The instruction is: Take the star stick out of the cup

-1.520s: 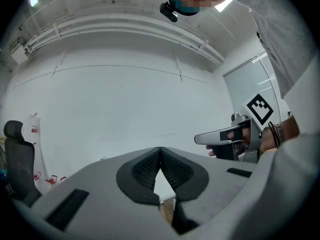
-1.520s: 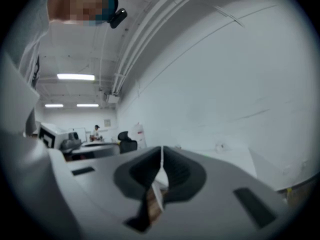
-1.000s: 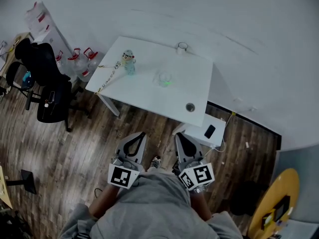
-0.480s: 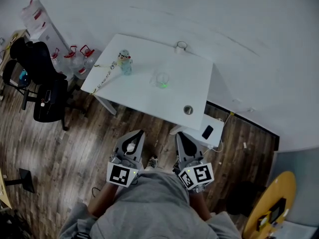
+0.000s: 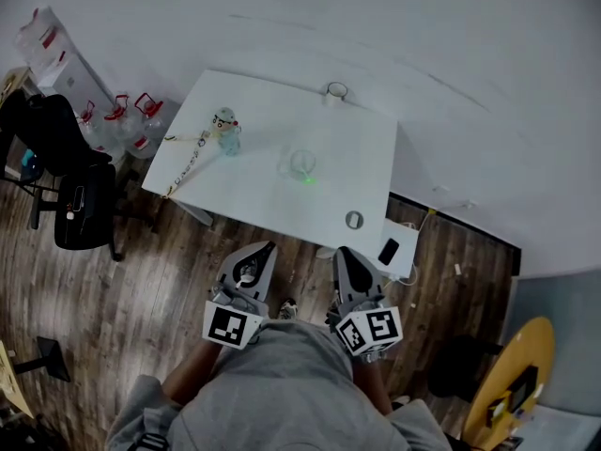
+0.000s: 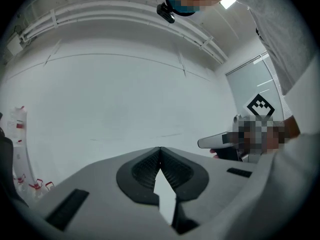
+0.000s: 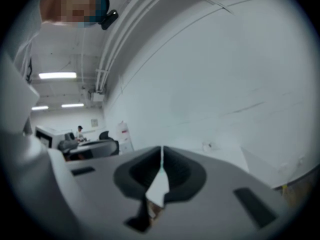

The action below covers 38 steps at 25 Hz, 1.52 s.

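— Where to find the cup [image 5: 302,163]?
— Near the middle of the white table [image 5: 366,148], upright, well apart from both grippers.
— And the star stick [image 5: 307,178]?
— Inside the cup. Shows only as a small green spot, too small to make out any shape.
— How about the left gripper [image 5: 269,247]?
— Held low over the wooden floor [image 5: 141,299], short of the table's near edge. Fingers pressed together at the tips, pinching nothing.
— Same for the right gripper [image 5: 341,251]?
— Yes: just beside the left one, tips closed on each other, empty.
— Anything else on the table?
— A small bottle [image 5: 224,131] with a strap [image 5: 188,163] toward the left edge, a ring-like thing [image 5: 336,90] at the far edge, a small round thing [image 5: 353,220] by the near right corner.
— And off to the left?
— A black chair [image 5: 80,205], well apart from the table.
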Available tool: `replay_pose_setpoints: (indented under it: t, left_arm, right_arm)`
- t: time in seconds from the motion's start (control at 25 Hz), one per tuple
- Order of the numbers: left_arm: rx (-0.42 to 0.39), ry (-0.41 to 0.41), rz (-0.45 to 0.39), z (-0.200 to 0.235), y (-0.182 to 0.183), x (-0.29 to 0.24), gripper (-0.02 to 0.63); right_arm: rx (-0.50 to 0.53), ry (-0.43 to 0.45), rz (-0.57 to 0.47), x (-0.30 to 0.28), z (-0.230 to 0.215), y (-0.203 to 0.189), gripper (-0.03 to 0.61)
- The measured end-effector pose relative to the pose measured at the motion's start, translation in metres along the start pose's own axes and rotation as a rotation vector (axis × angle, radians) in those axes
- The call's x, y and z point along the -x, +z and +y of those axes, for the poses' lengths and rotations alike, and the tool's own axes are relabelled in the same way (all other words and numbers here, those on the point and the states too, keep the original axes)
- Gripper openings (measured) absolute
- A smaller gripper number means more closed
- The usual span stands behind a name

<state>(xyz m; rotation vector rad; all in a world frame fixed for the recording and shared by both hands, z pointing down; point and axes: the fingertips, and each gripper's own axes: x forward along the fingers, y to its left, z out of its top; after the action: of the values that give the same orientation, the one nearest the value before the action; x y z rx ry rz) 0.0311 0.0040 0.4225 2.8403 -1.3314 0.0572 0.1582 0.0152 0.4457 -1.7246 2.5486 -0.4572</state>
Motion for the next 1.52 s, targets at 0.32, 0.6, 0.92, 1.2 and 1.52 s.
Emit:
replay_pose_setpoints:
  t: [0.32,0.6,0.92,1.2,1.52]
  left_arm:
    - [0.007,-0.089,0.017,0.056,-0.004,-0.046,0.031]
    - [0.016,-0.201,0.021,0.082,-0.006,-0.081,0.031]
    - [0.006,-0.343,0.031,0.104,-0.013,-0.110,0.032]
    - [0.009,-0.453,0.026,0.112,-0.018,-0.125,0.032]
    - [0.036,-0.519,0.069,0.119,-0.033,-0.133,0.032]
  right_arm:
    - [0.002,-0.069,0.013,-0.063,-0.003,0.007,0.037]
    - [-0.028,-0.181,0.029,-0.099,-0.016,0.005,0.037]
    - [-0.097,-0.331,0.041,-0.121,-0.029,-0.009,0.037]
    - [-0.174,-0.449,0.036,-0.130,-0.040,-0.025,0.037]
    - [-0.243,-0.513,0.089,-0.141,-0.047,-0.042,0.037]
